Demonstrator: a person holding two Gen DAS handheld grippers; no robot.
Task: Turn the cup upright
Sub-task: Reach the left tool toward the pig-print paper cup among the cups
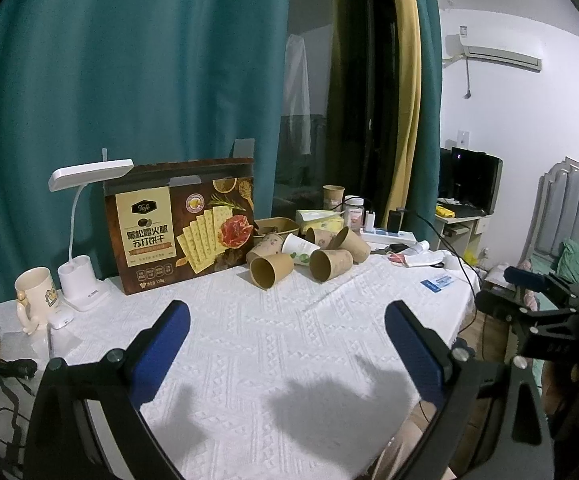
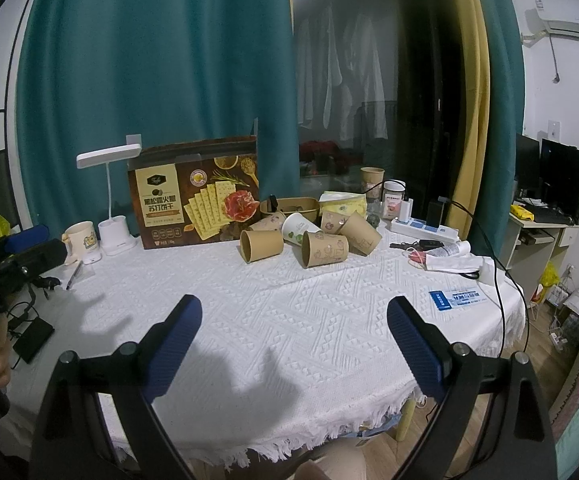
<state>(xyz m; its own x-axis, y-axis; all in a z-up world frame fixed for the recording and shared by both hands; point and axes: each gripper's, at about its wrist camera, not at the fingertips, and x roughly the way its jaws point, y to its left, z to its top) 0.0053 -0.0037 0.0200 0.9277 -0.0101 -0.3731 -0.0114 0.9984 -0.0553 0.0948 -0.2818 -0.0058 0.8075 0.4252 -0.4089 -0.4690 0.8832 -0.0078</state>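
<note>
1. Left tool (image 1: pixel 287 320): blue-padded jaws spread wide, nothing between them, above the white textured cloth of the counter (image 1: pixel 289 344).
2. Right tool (image 2: pixel 294 316): likewise agape and empty.
3. Brown paper cups (image 2: pixel 323 249), tipped on their sides, clustered just right of the upright brown cracker box (image 2: pixel 195 204), well beyond both tools.

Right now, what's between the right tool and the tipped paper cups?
Only bare white tablecloth lies between the right tool and the tipped paper cups, as the right wrist view shows.
</note>
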